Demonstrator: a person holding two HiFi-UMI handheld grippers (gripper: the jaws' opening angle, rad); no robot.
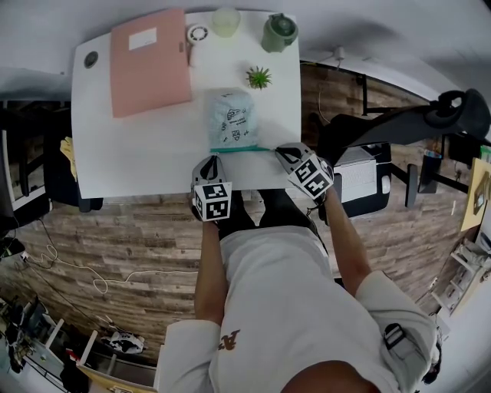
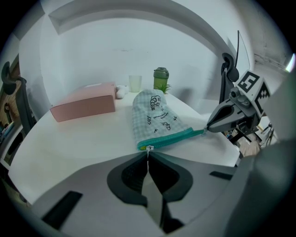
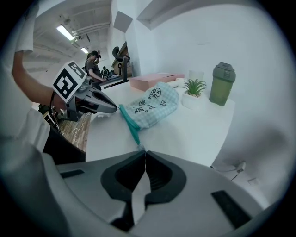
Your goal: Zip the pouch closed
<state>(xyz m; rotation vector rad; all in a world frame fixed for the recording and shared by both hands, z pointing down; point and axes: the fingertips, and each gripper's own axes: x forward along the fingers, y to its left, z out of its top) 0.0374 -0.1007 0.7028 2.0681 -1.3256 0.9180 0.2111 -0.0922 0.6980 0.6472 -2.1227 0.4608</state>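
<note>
1. the pouch (image 1: 232,115), pale checked fabric with small drawings, lies flat on the white tabletop (image 1: 138,153) near the front edge. its teal zipper (image 1: 244,150) side faces the person.
2. the left gripper (image 2: 148,155) has its fingers pressed fully together, pinching the small zipper pull (image 2: 148,148) at the left end of the zipper.
3. the right gripper (image 3: 144,152) has its fingers closed with no gap, clamped on the end tab (image 3: 140,147) at the right end of the zipper.
4. the zipper runs in a straight line from one set of fingertips to the other. the pouch body extends away from both, toward the back of the tabletop.
5. behind the pouch stands a small plant (image 1: 258,77). a pink box (image 1: 149,61), a pale cup (image 1: 225,21) and a green bottle (image 1: 278,32) sit at the far edge, well apart from the fingers.
</note>
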